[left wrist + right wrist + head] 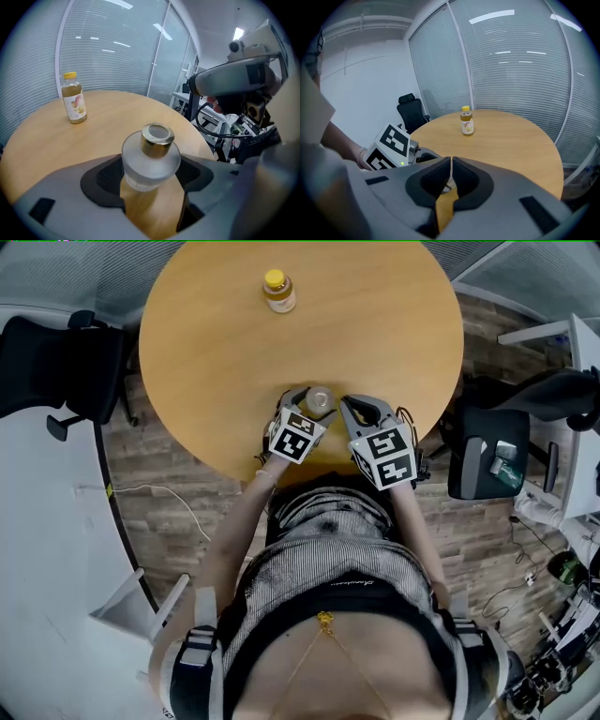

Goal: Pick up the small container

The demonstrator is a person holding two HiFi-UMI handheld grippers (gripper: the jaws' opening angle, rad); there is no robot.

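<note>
The small container (151, 159), frosted glass with a gold cap, sits between the jaws of my left gripper (151, 180), whose dark pads press on both its sides. In the head view the container (320, 398) is near the front edge of the round wooden table (375, 324), held by the left gripper (310, 414). Just to its right, my right gripper (351, 407) is shut with nothing in it. In the right gripper view, the right gripper (451, 164) shows only a thin slit between its pads. I cannot tell whether the container rests on the table.
A juice bottle (278, 291) with a yellow cap stands far across the table, also seen as the bottle (467, 121). Black office chairs stand at the left (66, 371) and right (497, 451). A white desk (47, 549) curves at the left, and cables lie on the floor.
</note>
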